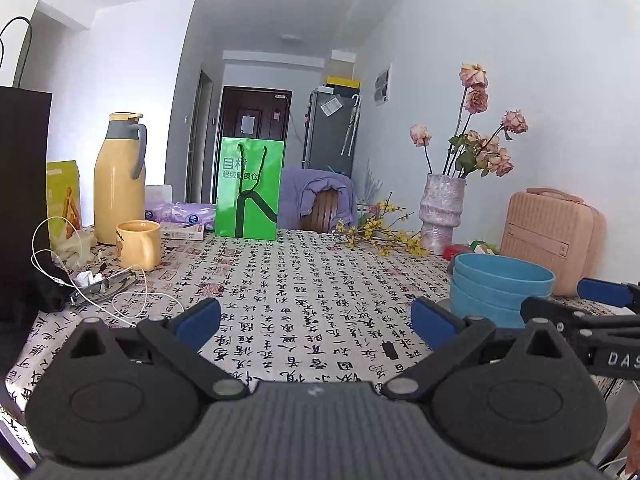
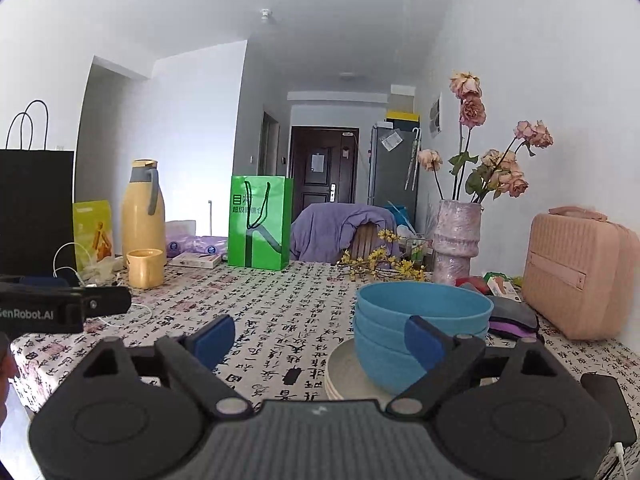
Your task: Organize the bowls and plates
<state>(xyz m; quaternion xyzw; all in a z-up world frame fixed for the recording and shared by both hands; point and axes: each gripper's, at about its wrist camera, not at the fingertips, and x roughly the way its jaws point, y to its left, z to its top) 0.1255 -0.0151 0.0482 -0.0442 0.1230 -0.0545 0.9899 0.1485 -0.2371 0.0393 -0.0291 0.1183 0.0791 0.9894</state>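
A stack of blue bowls point(image 2: 420, 320) stands on a stack of pale plates point(image 2: 344, 372) on the calligraphy-print tablecloth point(image 2: 288, 320). My right gripper point(image 2: 320, 340) is open and empty, its right finger just in front of the bowls. In the left wrist view the same bowls point(image 1: 496, 292) stand at the right, and the plates under them barely show. My left gripper point(image 1: 316, 320) is open and empty over the bare cloth, to the left of the bowls. The right gripper's fingers point(image 1: 600, 292) reach in from the right edge there.
A yellow mug point(image 1: 140, 244), a yellow thermos point(image 1: 120, 176), a green paper bag point(image 1: 248, 188), a black bag point(image 1: 20, 200) and white cables point(image 1: 80, 272) stand at the left and back. A vase of dried roses point(image 2: 456, 240), a pink case point(image 2: 576, 272) and dark cloths point(image 2: 512, 316) stand right.
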